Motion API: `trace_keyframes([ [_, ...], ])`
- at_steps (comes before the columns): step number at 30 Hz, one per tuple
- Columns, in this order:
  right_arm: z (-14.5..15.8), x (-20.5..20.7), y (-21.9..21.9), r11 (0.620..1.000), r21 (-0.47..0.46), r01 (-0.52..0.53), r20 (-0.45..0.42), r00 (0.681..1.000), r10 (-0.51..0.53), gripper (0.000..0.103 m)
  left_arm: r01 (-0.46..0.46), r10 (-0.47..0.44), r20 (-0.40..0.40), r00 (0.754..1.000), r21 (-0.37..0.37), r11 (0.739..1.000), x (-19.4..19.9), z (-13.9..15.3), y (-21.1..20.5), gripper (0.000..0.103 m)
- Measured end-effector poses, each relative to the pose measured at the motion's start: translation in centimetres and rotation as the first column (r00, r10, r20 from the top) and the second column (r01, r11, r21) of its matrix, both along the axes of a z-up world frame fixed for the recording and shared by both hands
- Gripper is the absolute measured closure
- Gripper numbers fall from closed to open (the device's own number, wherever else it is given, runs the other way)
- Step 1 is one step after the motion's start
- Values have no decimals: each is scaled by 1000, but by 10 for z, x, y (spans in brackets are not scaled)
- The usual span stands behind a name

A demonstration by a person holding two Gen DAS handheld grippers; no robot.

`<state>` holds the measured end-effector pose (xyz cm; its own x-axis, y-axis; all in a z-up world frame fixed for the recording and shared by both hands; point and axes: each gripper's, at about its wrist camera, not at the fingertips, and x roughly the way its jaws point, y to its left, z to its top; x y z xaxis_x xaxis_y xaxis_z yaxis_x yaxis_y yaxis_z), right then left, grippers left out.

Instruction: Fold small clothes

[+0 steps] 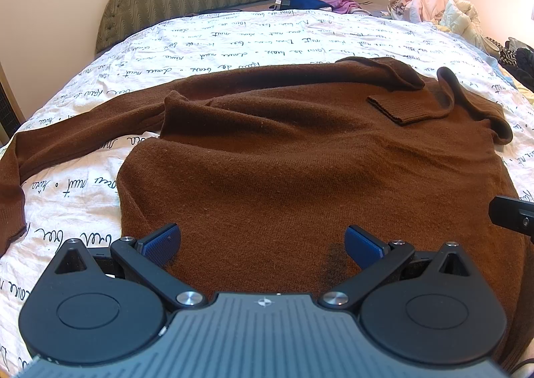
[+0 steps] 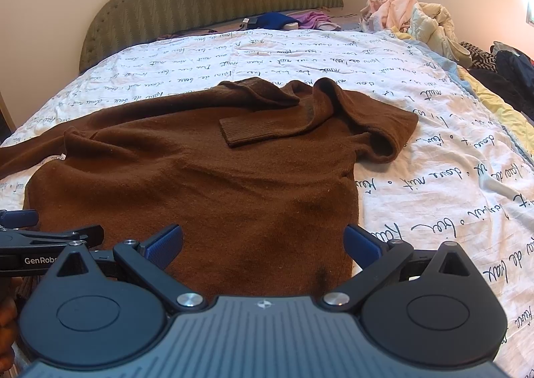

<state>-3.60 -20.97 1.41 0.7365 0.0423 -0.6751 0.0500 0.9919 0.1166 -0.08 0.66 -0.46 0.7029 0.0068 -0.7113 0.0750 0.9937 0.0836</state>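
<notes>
A brown knit sweater (image 1: 283,151) lies spread on the bed, also in the right wrist view (image 2: 200,177). Its right sleeve is folded over the chest, the ribbed cuff (image 1: 404,107) lying on top (image 2: 253,131). The left sleeve (image 1: 66,137) stretches out to the left across the sheet. My left gripper (image 1: 262,244) is open over the sweater's near hem, left of centre. My right gripper (image 2: 263,246) is open over the hem's right corner. Neither holds anything. The left gripper's side (image 2: 40,237) shows at the right wrist view's left edge.
The bed has a white sheet (image 2: 434,177) printed with handwriting and a green padded headboard (image 2: 213,0). A heap of pale clothes (image 2: 410,20) and dark garments (image 2: 507,74) lies along the right side. Blue and purple items (image 2: 287,20) lie by the headboard.
</notes>
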Motion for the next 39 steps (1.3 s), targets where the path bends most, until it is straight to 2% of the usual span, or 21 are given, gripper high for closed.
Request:
trace_keyframes([
  [6,0,1,0,1000,-4,-10,7,1000,11,0,3,-3,1,1000,0,1000,0,0,0,0],
  [9,1,0,2,999,-20,-36,49,998,37,0,6,-6,6,1000,-3,1000,-1,1,-1,0],
  [14,6,-1,5,982,-159,-100,160,979,125,0,25,-25,19,1000,8,1000,1,5,-7,0],
  [17,9,10,3,958,-259,-121,167,972,168,0,33,-34,36,999,30,999,4,10,-12,0],
  [20,10,31,-3,936,-313,-164,203,951,234,0,31,-33,51,998,35,999,7,15,-14,0],
  [23,1,61,-1,892,-412,-189,199,936,291,0,34,-36,53,998,28,999,9,18,-16,0],
  [28,-39,98,20,748,-608,-265,108,906,409,1,47,-49,46,998,39,998,9,17,-20,0],
  [30,-50,105,29,699,-650,-297,82,888,453,6,50,-52,42,998,47,998,10,15,-21,0],
  [32,-58,113,34,678,-664,-315,62,880,470,9,47,-49,39,998,47,998,11,14,-20,0],
  [39,-63,131,44,642,-702,-310,69,867,494,9,41,-42,26,999,42,998,15,11,-20,0],
])
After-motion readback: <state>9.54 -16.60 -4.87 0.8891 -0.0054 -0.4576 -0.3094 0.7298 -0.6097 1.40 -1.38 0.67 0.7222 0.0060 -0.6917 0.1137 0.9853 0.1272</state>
